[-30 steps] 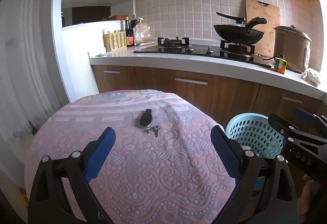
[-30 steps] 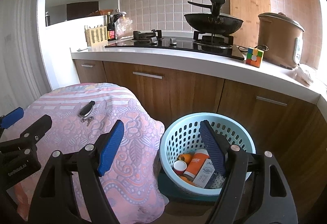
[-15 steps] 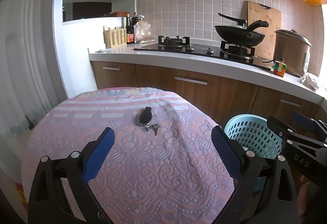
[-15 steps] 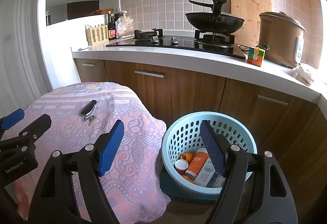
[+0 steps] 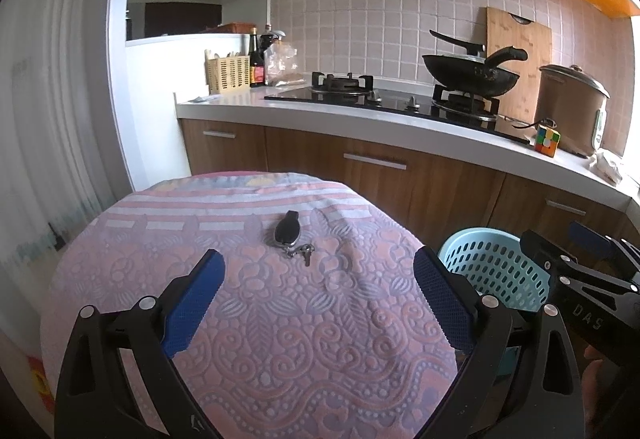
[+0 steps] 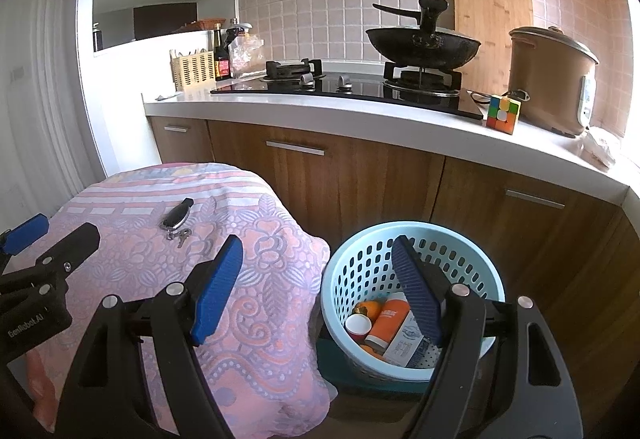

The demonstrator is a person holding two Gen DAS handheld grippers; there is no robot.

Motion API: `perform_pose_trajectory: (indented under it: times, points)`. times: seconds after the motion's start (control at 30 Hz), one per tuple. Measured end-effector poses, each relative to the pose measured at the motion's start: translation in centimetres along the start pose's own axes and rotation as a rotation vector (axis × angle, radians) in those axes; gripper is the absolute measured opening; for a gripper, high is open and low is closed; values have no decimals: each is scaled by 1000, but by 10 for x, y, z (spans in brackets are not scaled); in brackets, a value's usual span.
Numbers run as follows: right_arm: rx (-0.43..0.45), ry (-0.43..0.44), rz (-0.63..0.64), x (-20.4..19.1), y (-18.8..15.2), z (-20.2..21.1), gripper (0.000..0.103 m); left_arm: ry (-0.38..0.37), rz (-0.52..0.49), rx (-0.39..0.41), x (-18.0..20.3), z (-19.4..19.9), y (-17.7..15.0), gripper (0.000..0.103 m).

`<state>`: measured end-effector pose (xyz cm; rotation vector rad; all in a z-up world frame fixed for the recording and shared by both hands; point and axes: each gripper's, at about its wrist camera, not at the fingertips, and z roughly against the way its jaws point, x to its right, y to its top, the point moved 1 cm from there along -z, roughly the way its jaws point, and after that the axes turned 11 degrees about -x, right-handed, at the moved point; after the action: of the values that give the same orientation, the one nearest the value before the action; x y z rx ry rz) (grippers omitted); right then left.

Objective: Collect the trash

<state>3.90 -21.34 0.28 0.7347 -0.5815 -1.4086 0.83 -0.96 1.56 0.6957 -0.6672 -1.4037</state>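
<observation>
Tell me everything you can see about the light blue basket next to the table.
The light blue basket is round, looks like plastic, and has walls pierced with rows of oval holes. It stands upright, low beside the cloth-covered table, in front of the wooden cabinets, apparently on a dark teal base. Inside lie an orange bottle, a white carton, a small red cup and orange pieces. Neither tool touches it.

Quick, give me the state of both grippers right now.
Left gripper: open, holding nothing, over the table.
Right gripper: open, holding nothing, above the basket.
</observation>
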Motion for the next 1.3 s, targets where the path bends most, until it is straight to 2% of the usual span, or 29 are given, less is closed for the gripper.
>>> perform_pose_trajectory:
  times: [0.57,0.73,1.3]
  points:
    - [12,-5,15,-6,2,2,73,-11,19,17,-3,3,2,92]
    - [15,-9,20,-6,4,3,73,19,16,38,-2,5,2,92]
    - [12,-19,15,-7,5,3,73,21,17,29,-6,4,1,92]
